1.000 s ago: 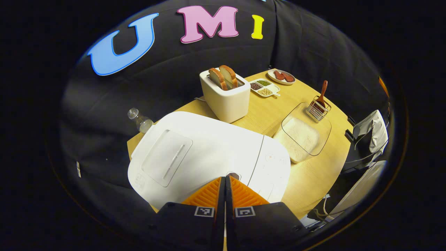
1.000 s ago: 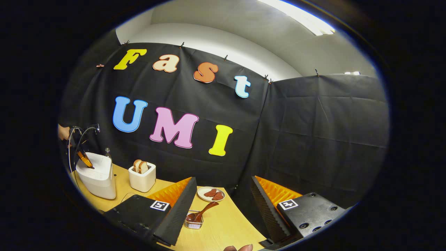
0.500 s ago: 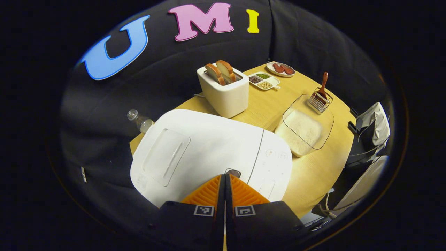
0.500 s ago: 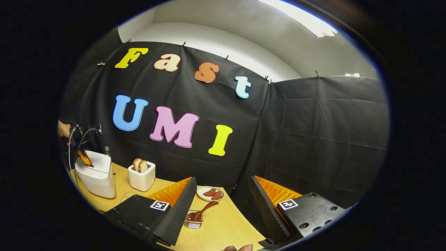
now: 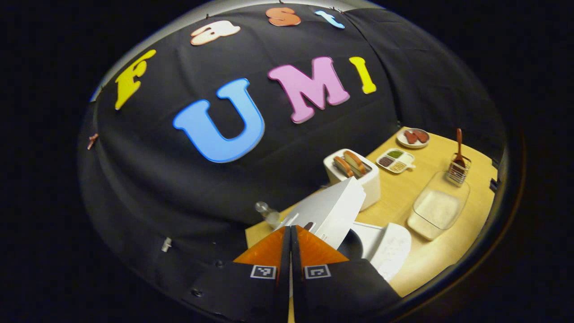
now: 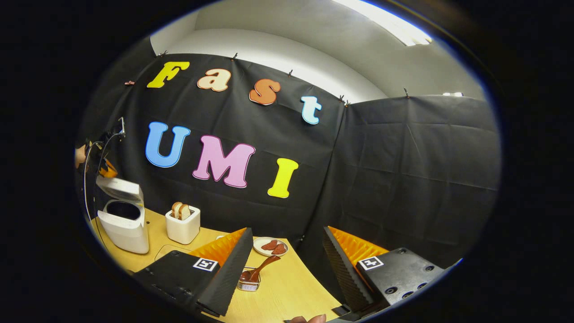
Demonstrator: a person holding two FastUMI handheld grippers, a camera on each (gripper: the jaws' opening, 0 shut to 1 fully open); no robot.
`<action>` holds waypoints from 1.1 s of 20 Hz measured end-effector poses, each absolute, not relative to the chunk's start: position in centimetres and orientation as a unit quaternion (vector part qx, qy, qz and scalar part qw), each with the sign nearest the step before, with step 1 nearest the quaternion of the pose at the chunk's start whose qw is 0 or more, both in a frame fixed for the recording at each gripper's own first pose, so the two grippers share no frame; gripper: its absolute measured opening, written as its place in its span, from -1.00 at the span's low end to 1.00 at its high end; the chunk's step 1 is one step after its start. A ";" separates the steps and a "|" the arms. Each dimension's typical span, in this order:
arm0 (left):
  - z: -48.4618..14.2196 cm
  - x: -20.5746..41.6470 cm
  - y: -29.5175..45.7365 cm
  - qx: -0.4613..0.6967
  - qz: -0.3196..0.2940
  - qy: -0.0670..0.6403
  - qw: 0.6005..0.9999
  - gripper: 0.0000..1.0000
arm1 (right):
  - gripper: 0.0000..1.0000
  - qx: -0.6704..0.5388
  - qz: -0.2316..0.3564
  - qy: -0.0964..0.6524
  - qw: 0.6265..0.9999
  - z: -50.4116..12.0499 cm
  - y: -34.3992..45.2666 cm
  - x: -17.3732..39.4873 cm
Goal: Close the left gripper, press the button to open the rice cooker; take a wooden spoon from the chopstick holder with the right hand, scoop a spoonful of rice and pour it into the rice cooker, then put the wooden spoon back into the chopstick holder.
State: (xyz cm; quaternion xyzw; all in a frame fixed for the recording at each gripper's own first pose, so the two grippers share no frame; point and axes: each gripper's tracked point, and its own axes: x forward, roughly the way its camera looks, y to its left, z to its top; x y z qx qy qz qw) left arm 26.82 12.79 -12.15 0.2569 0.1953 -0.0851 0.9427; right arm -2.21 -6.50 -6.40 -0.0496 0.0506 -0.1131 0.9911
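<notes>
Left gripper point(image 5: 289, 233) is hovering, jaws clenched on nothing, above the rice cooker point(image 6: 122, 220) with its lid point(image 5: 329, 208) standing open. Right gripper point(image 6: 287, 251) is waiting, jaws released wide, near the wooden spoon point(image 6: 260, 269).

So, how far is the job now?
Done: the rice cooker lid stands open. The left gripper is shut; the right gripper is open, holding nothing. Left: the wooden spoon sits in the chopstick holder, so scooping, pouring and returning remain.
</notes>
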 end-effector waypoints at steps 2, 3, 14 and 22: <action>-10.5 25.8 11.5 0.216 -0.084 0.169 0.958 -0.52 | 0.94 -0.053 -0.101 0.052 0.992 -6.7 -6.3 -1.9; -10.1 25.1 10.6 0.194 -0.086 0.161 0.964 0.31 | 0.94 -0.055 -0.093 0.054 0.993 -7.0 -6.2 -1.7; 0.3 14.5 3.9 0.056 0.017 -0.042 0.997 0.92 | 0.96 0.005 0.013 0.116 0.993 -17.7 -7.5 5.5; -1.9 8.7 -3.7 0.010 0.061 0.005 0.998 0.94 | 0.96 0.076 0.077 0.195 0.975 -28.4 -8.0 10.6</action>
